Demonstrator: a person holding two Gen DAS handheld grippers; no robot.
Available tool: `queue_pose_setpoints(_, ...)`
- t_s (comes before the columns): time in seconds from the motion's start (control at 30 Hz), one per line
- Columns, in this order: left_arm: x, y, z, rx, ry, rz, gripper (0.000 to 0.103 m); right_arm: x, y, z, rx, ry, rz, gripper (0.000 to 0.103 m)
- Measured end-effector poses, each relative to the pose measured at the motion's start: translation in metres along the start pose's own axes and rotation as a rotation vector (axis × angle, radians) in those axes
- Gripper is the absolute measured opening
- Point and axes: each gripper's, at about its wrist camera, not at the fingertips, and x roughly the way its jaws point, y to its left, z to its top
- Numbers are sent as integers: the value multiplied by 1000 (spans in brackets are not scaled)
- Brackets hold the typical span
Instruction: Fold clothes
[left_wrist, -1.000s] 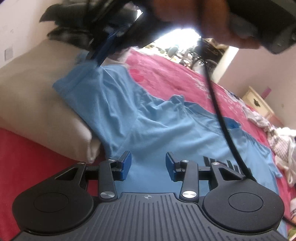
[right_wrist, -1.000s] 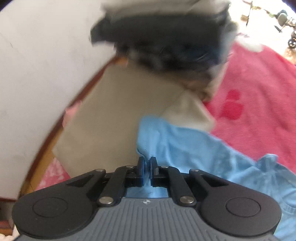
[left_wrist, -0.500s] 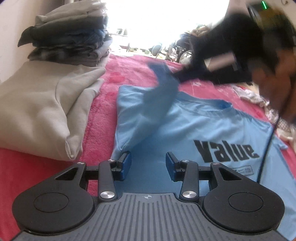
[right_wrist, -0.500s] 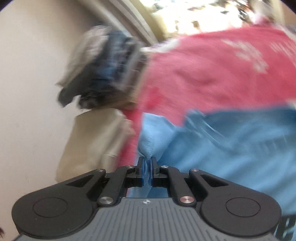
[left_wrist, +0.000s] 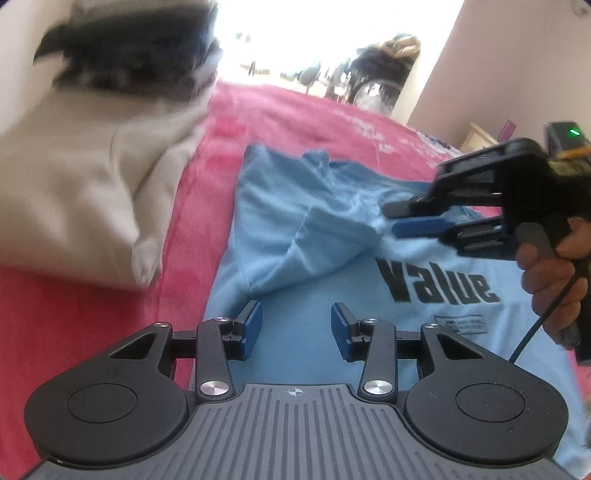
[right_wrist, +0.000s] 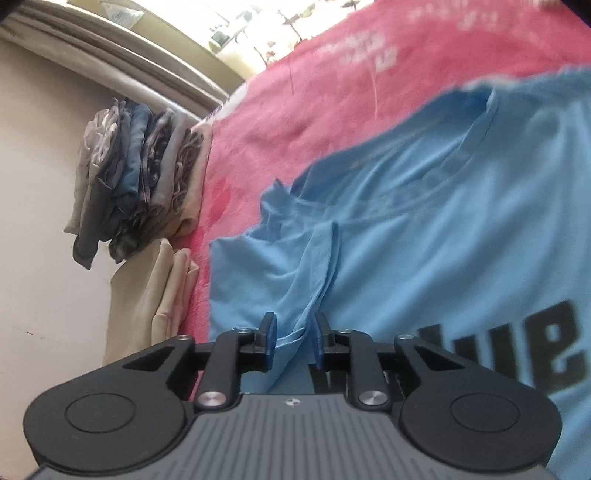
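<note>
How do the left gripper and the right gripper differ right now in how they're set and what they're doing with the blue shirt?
The left gripper has its jaws spread wide with only flat shirt beyond them; the right gripper has a narrower gap with a fold of the blue shirt lying between its fingers, no longer pinched. The left gripper points along the shirt's lower front; the right gripper is at the folded-in sleeve. Both have blue pads and are open.

soft blue cloth t-shirt (left_wrist: 317, 236) on fuzzy pink blanket (left_wrist: 288, 110).
</note>
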Motion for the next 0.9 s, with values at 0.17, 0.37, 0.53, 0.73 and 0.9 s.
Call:
queue_pose_setpoints(0.17, -10, 6, 0, 0, -17, 9, 41, 7, 31, 2, -128, 1, -44, 27)
queue_pose_setpoints(0.37, 8, 11, -2, 30, 31, 60, 41, 23, 62, 8, -257, 14, -97, 40)
queue_pose_setpoints(0.53, 10, 14, -1, 24, 32, 55, 41, 37, 48, 9, -220, 197, -7, 40)
queue_pose_setpoints(0.73, 7, 14, 0, 12, 31, 55, 41, -4, 36, -23, -352, 336, 81, 41)
queue_pose_setpoints(0.9, 4, 10, -1, 26, 25, 63, 41, -25, 38, -37, -403, 339, 74, 42)
